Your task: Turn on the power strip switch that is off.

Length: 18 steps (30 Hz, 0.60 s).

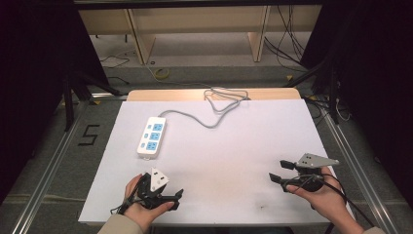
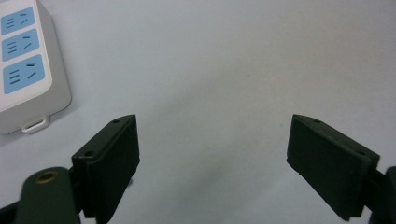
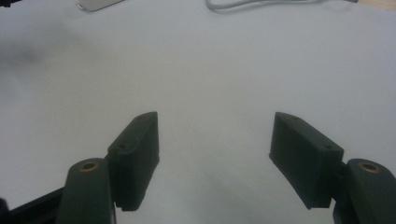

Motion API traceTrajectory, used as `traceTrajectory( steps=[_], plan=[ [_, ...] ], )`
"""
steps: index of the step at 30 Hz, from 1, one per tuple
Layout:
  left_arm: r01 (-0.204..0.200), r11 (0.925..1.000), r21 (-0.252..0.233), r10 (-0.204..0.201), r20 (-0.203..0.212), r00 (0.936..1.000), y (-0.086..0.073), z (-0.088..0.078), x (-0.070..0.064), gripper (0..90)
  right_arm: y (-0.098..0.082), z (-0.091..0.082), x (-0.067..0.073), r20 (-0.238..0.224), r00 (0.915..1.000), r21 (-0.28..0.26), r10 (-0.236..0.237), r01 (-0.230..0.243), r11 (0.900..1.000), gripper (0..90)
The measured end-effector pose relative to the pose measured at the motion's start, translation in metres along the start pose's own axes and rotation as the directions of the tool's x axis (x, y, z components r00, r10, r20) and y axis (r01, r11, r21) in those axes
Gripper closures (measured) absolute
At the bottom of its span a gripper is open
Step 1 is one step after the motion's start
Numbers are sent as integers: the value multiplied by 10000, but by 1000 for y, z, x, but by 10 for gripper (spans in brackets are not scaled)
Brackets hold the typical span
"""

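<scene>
— While both hands rest near the front edge of the table [image 1: 292,122], nothing is being held yet. See the left gripper [image 1: 178,199]? Its two black jaws stand wide apart, with only bare white table between them.

— And the other one?

— The right gripper [image 1: 278,171] is the same, jaws wide and empty. It sits well apart from the left one, on the far side of the table.

— So what are they going for?

— I think it's the power strip [image 1: 151,136]. It lies flat on the white top, up and a bit to the left, ahead of the left hand [image 1: 141,207]. It is white with three blue sockets. In the left gripper view it is near the jaws, off to one side, not between them.

— Where does its cord go?

— The grey cord [image 1: 204,119] runs from the far end of the strip, curves across the table and loops at the back edge. I can't quite tell where the plug is; the loop back there is too small to make out.

— So what step is this?

— The very start, I'd say. Nothing is touched. The left gripper is closest, so next it would need to turn toward the strip, move over it, and close on its sides. The right hand [image 1: 321,192] has a longer way to go if it wants the cord.
</scene>
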<state>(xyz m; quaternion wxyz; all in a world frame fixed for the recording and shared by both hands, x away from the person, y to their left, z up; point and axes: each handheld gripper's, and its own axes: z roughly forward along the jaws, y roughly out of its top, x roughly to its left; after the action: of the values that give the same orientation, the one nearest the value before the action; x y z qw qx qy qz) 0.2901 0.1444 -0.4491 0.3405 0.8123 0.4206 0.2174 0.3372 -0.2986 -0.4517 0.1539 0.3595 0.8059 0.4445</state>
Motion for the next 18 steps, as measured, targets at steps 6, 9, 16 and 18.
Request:
traceTrajectory(
  steps=[6, 9, 16, 18],
  plan=[
    [156, 9998, -122, -157, -88, 9998, 1, -1, 3, 196, 0, 0, 1, 0, 10000, 17, -48, 48, 10000, 331],
    [351, 9991, -248, -360, -369, 9987, 4, -3, 6, 282, 1, 0, 2, -4, 10000, 17, -26, 26, 10000, 331],
    [1099, 9911, -747, -1173, -1041, 9876, 15, -5, 23, 712, 1, 2, 1, -5, 10000, 9, -48, 48, 10000, 330],
    [1130, 9907, -758, -1210, -1105, 9865, 15, -4, 26, 804, 1, 2, 1, -7, 10000, 3, -46, 46, 10000, 330]
  ],
)
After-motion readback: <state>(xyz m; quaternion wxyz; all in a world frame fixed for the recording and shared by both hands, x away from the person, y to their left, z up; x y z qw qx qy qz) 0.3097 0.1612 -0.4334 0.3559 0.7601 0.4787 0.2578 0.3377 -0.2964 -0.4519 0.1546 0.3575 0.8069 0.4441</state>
